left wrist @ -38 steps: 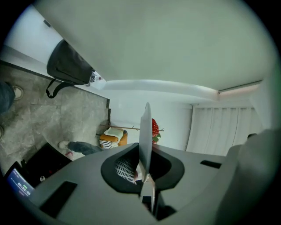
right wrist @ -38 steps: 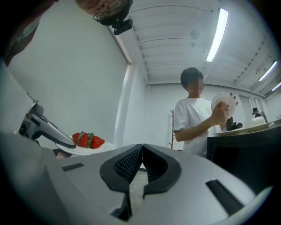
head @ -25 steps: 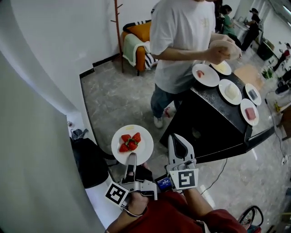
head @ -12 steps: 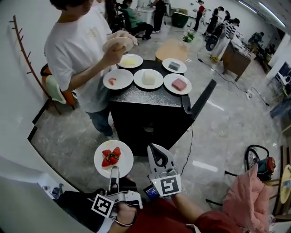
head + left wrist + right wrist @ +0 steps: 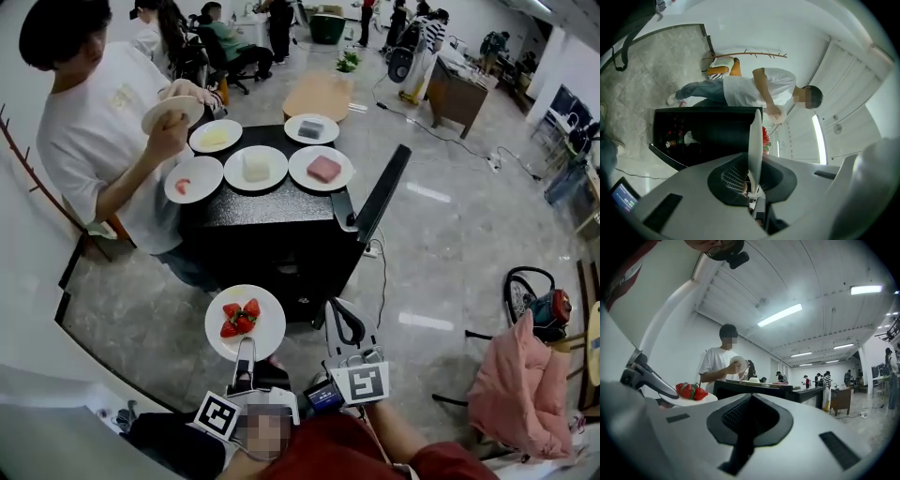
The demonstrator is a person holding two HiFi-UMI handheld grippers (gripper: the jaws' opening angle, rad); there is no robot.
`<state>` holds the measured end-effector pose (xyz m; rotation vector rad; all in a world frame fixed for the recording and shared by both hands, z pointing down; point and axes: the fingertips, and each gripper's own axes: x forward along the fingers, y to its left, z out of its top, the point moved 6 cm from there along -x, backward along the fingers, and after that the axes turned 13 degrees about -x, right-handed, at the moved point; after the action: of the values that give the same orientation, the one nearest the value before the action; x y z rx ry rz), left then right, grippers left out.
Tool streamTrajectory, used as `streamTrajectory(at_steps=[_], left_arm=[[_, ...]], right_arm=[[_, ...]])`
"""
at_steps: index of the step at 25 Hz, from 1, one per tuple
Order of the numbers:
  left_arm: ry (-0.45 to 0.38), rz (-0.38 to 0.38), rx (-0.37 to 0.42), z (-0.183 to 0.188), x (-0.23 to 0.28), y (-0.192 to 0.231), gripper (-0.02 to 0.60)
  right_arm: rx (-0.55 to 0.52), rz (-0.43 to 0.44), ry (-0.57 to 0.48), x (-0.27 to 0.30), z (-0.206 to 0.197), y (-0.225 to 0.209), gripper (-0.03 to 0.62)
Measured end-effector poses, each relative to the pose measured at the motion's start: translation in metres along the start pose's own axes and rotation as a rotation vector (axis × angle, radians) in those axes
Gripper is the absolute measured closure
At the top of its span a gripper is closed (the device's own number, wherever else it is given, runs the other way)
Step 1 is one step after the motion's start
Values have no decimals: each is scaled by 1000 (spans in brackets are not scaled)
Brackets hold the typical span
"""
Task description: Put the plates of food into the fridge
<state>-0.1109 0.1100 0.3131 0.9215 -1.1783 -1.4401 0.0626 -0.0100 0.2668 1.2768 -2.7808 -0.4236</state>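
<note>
Round white plate [image 5: 270, 323] of red strawberries [image 5: 240, 318]: we are holding it level, near front of black desk [image 5: 272, 211]. Left gripper [image 5: 246, 347] fingers are clamping plate's near rim. Right gripper [image 5: 344, 323] fingers are resting together, empty, just beside plate. Person in white T-shirt [image 5: 103, 122] is standing at desk.

The person wears a dark red top [image 5: 328, 452]. Each hand carries a pale grey tool. The left gripper [image 5: 246, 347] has slim grey fingers, while the right gripper [image 5: 337, 307] has curved fingers edged in black. Seen close, the housing [image 5: 797, 446] is smooth light grey, with a dark ribbed hollow [image 5: 740, 416] at its centre and black rectangular slots [image 5: 839, 450] on its sides. White cubes printed with black square markers, the left cube [image 5: 217, 415] and the right cube [image 5: 364, 382], sit on top. A small blue-lit screen [image 5: 322, 397] shows between them.
</note>
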Motion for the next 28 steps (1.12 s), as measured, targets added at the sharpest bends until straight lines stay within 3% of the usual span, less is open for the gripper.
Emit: streamTrajectory(at_steps=[4, 12, 23, 28], left_arm=[[-1, -7, -1, -13, 13, -1, 554], [-60, 1, -6, -12, 22, -1, 554], [89, 63, -14, 42, 27, 16, 554], [126, 105, 4, 64, 17, 23, 554]], right_arm=[[-13, -4, 8, 7, -2, -19, 583], [-24, 87, 10, 30, -11, -13, 582], [-40, -38, 61, 28, -22, 35, 582], [-50, -47, 79, 17, -27, 57, 582]])
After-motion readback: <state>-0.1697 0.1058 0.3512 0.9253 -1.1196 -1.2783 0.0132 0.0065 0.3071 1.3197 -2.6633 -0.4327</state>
